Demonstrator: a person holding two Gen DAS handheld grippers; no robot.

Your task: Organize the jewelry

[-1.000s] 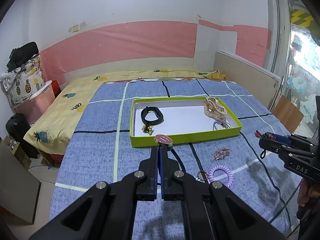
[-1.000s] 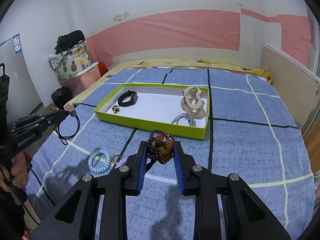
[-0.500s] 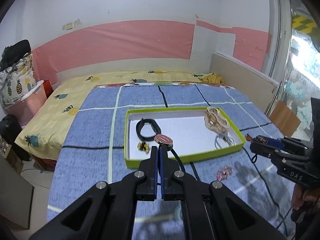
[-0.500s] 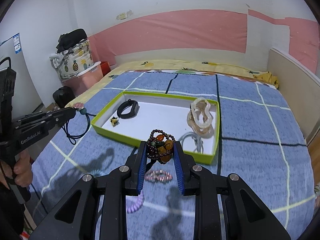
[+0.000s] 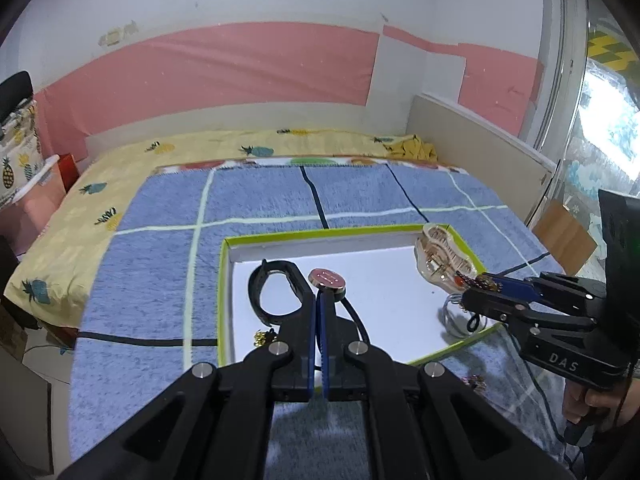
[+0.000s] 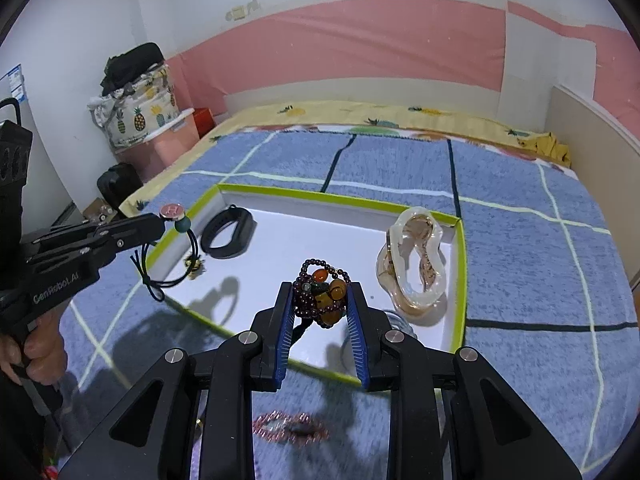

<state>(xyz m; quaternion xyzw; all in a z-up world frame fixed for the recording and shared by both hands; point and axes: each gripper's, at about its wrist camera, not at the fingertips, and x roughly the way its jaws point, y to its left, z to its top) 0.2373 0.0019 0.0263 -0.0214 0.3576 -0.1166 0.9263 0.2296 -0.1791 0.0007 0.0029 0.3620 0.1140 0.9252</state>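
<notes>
Over the green tray (image 6: 460,264), the right gripper (image 6: 320,304) clamps a light, slippery bead bracelet (image 6: 320,300) by its bunched middle, while the left gripper (image 5: 318,300) pinches shut on a limp hair tie (image 5: 327,280) below its charm.

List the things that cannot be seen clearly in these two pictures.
- Small gold trinket, left wrist view: partly behind the left gripper.
- Silvery coil, right wrist view: mostly behind the right gripper.
- Pink sparkly clip, right wrist view: blurred.
- Green-edged tray, left wrist view: near rim covered.

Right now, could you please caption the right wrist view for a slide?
Right gripper carries a bead bracelet over the green tray; left gripper brings a hair tie.
</notes>
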